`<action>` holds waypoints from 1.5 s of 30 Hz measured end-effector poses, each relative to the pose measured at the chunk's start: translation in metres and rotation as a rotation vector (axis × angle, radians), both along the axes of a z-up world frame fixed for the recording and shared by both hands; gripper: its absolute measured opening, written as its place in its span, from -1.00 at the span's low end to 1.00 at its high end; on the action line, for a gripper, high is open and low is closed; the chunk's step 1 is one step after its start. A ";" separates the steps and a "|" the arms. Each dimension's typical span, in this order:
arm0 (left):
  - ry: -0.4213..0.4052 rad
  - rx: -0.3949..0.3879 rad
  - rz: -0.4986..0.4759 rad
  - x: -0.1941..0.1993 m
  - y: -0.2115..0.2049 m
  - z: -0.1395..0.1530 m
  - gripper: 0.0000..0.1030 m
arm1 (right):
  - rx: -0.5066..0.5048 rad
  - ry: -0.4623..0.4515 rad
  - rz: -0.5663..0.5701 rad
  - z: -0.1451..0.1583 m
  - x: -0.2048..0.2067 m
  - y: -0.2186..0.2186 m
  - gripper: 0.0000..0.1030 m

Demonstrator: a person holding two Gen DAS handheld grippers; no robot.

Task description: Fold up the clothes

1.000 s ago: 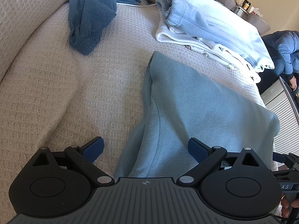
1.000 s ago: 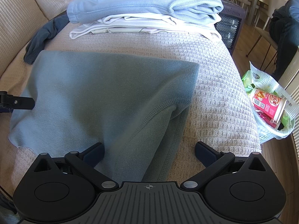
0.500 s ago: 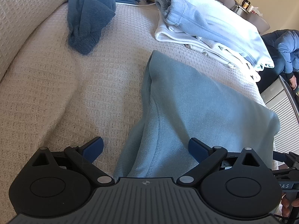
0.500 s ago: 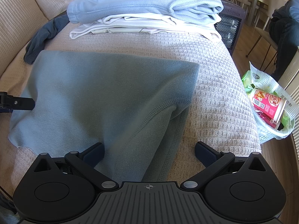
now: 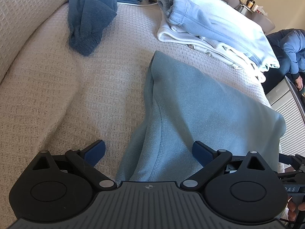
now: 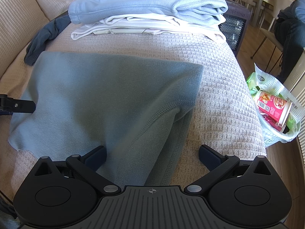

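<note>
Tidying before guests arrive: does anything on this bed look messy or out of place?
Yes. A dark blue garment lies crumpled near the far edge, unfolded, unlike the neat stack beside it. A white cable also trails across the blanket behind it.

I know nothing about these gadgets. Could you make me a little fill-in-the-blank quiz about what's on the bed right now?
1. The jaws of both the left gripper and the right gripper stand ____.
2. The grey-blue fleece lies spread on the beige ____.
3. In the folded stack, the pale blue top lies on a ____ garment.
4. The crumpled dark blue garment is not yet ____.

Missing words: open; blanket; white; folded
</note>
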State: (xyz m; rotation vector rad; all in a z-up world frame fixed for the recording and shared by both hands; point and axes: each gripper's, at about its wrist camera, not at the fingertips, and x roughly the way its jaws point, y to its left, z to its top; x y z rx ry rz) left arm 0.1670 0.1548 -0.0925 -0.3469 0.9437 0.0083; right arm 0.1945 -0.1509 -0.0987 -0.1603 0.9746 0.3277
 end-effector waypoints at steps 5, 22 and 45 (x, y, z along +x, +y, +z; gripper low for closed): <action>0.000 0.002 -0.001 0.000 0.000 0.000 0.92 | 0.000 0.000 0.000 0.000 0.000 0.000 1.00; 0.000 0.020 -0.009 -0.001 -0.004 0.001 0.93 | -0.002 -0.003 -0.001 -0.001 -0.001 0.000 1.00; -0.080 0.032 -0.143 -0.011 -0.032 0.016 -0.63 | 0.038 -0.001 -0.006 0.007 -0.005 -0.003 0.52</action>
